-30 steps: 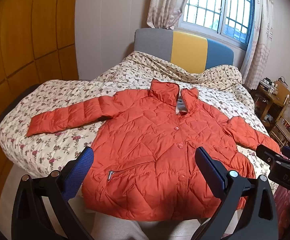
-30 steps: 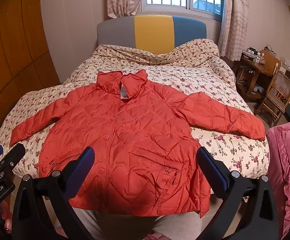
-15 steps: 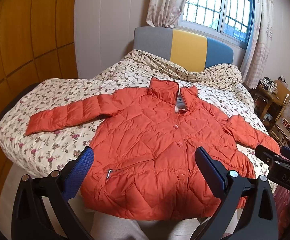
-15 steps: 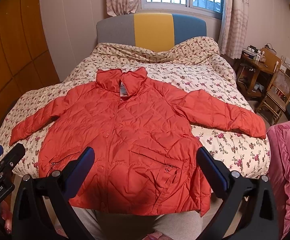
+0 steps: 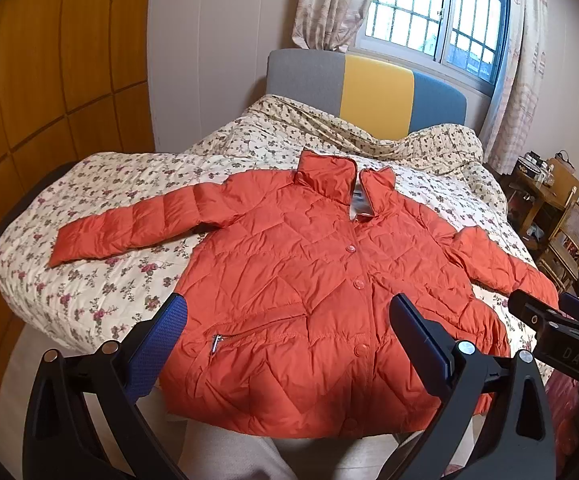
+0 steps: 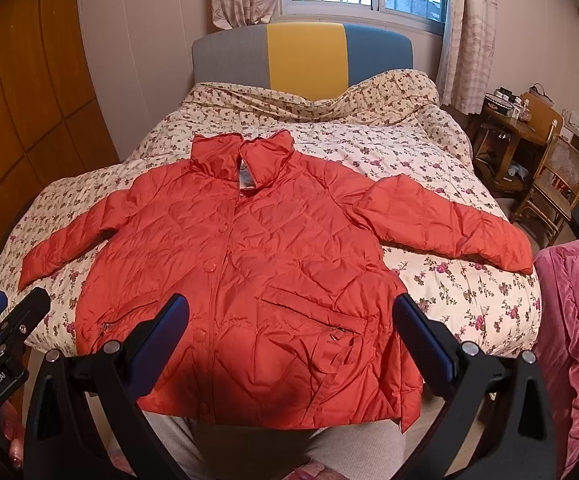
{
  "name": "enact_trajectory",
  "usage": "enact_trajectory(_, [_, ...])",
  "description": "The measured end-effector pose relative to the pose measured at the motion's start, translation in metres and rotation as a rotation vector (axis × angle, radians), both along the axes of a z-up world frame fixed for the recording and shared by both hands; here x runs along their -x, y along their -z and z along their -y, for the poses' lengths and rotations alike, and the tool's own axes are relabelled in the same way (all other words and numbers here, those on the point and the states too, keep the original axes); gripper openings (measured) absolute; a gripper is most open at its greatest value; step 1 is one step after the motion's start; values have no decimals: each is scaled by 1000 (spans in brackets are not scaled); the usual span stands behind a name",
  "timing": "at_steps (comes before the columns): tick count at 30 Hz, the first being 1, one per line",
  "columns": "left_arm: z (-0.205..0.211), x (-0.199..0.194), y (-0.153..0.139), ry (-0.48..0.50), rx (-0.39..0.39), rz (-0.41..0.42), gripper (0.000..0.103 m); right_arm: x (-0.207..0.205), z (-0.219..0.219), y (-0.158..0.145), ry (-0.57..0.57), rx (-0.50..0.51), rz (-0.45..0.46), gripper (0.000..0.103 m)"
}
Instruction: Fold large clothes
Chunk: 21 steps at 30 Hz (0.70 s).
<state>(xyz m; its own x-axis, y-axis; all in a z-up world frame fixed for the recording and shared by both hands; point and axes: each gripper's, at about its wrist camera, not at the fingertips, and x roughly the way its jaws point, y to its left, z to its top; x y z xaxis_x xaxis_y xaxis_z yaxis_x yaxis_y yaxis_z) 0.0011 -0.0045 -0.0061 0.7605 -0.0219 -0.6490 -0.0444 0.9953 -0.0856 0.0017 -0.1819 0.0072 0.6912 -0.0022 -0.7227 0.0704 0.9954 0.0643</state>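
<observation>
A: What has changed in the last second?

B: Very little. The orange jacket [image 5: 313,280] has slid slightly lower in both wrist views, so the left gripper [image 5: 289,344] and right gripper [image 6: 289,340] have tipped or drifted a touch. The garment lies as it did. Folding has not begun; this reads as lining up for a first grab.

A: And the tools?

B: Each has its fingers spread wide, holding nothing, hovering above the hem nearest them.

A: Where is the jacket, and how does it point?

B: Flat and buttoned on the floral bedspread [image 6: 469,292], directly ahead of both grippers. Its collar [image 6: 245,156] points away, toward the headboard [image 6: 305,56]; the hem overhangs the near edge. The long axis runs across, cuff to cuff: one sleeve [image 5: 137,224] out left of the left gripper, the other sleeve [image 6: 441,220] out right of the right one.
</observation>
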Motion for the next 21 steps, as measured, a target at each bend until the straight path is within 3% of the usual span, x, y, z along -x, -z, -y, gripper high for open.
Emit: enact_trajectory(21, [1,-4,7,2,0,-31,100,-4,-1,6,-4,3,-14,101])
